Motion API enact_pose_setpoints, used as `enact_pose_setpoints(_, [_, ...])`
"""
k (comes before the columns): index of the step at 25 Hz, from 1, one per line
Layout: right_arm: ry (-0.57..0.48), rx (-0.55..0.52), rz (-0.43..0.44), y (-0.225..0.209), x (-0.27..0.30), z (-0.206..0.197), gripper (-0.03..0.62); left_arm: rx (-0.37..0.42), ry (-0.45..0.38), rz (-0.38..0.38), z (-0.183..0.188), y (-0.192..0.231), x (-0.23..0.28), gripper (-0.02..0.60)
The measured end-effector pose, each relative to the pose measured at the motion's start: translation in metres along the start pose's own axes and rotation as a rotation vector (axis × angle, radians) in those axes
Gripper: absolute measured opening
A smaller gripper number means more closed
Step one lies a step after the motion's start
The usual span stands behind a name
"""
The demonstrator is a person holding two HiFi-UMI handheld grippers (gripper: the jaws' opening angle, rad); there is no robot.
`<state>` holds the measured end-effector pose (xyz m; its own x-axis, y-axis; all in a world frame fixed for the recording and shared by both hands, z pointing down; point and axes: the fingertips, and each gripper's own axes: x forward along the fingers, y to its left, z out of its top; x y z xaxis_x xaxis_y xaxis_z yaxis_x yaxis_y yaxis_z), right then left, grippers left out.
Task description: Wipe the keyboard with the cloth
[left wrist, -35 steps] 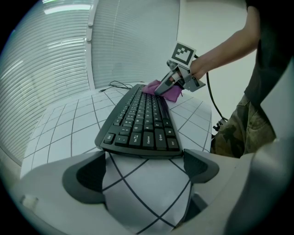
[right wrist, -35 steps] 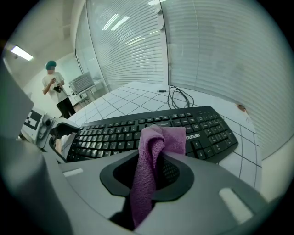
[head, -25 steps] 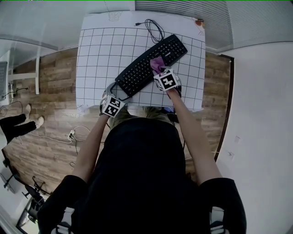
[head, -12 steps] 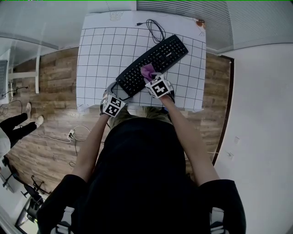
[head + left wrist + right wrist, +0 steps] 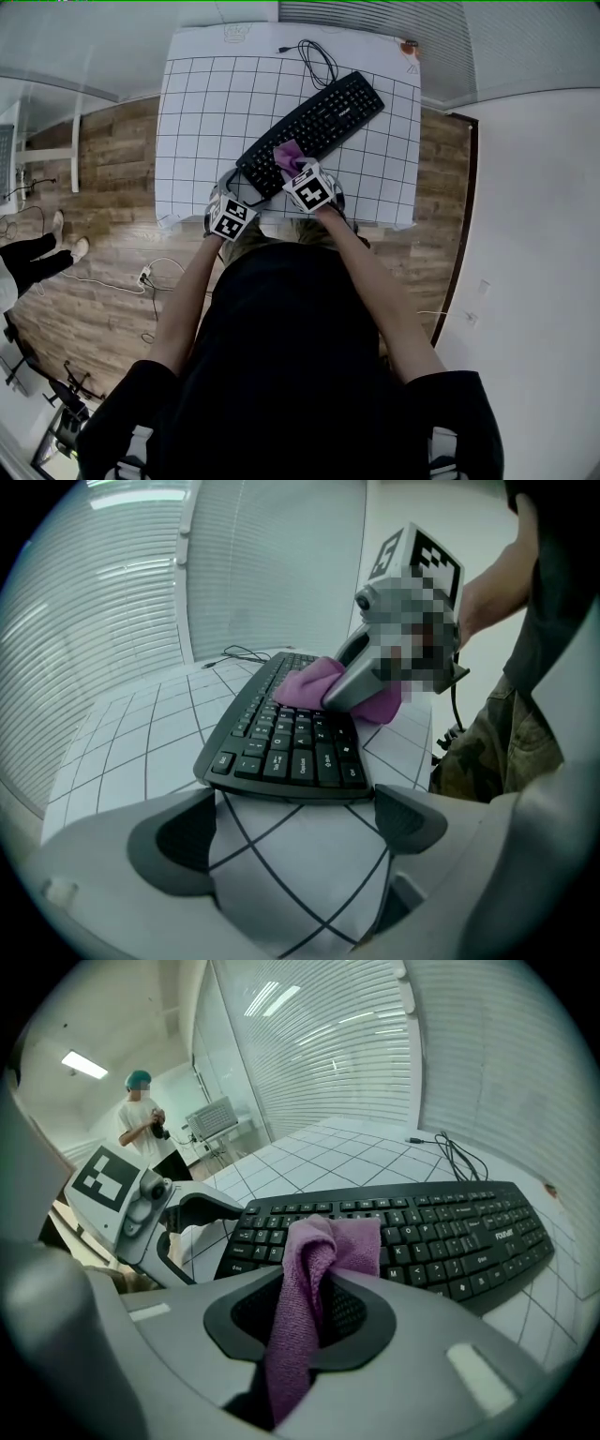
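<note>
A black keyboard (image 5: 314, 131) lies slantwise on the white gridded table (image 5: 202, 112). My right gripper (image 5: 296, 170) is shut on a purple cloth (image 5: 287, 155), which rests on the keys near the keyboard's left end. In the right gripper view the cloth (image 5: 314, 1269) hangs bunched between the jaws over the keyboard (image 5: 450, 1227). My left gripper (image 5: 234, 190) stands open at the keyboard's near-left corner, its jaws on either side of that end with nothing gripped. The left gripper view shows the keyboard (image 5: 286, 742), the cloth (image 5: 323, 682) and the right gripper's fingers (image 5: 352, 682) pressing on it.
The keyboard's cable (image 5: 314, 56) coils at the table's far edge. A small orange thing (image 5: 409, 45) sits at the far right corner. Wooden floor (image 5: 103, 169) surrounds the table. A person (image 5: 141, 1119) stands far off in the right gripper view.
My right gripper has dragged the cloth leftward along the keyboard, from its middle toward its left end. The left gripper has stayed at the keyboard's corner.
</note>
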<state>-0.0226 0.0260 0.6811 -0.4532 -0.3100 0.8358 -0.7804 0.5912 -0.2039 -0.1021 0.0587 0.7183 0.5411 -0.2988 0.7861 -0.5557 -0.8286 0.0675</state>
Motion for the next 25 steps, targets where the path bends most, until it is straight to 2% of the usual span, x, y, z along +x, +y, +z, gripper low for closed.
enact_pose_setpoints(3, [-0.011, 0.013, 0.027, 0.01, 0.003, -0.001, 0.087, 0.0, 0.002, 0.001, 0.0, 0.0, 0.0, 0.506])
enact_pose_setpoints(10, [0.025, -0.061, 0.1, 0.056, 0.009, -0.006, 0.089, -0.001, 0.005, 0.002, 0.0, 0.0, -0.001, 0.506])
enact_pose_setpoints(16, [0.021, -0.03, 0.119, 0.06, 0.01, -0.005, 0.088, 0.001, 0.008, -0.001, 0.0, -0.001, 0.0, 0.506])
enact_pose_setpoints(21, [0.046, -0.066, 0.165, 0.079, 0.013, -0.006, 0.089, 0.0, 0.006, -0.001, 0.001, -0.001, 0.0, 0.506])
enact_pose_setpoints(23, [0.028, -0.026, 0.202, 0.081, 0.012, -0.004, 0.089, 0.008, 0.026, -0.005, 0.0, -0.001, -0.001, 0.506])
enact_pose_setpoints(25, [-0.056, 0.014, 0.278, 0.092, 0.002, 0.016, 0.089, 0.044, 0.056, -0.007, -0.001, -0.001, -0.005, 0.505])
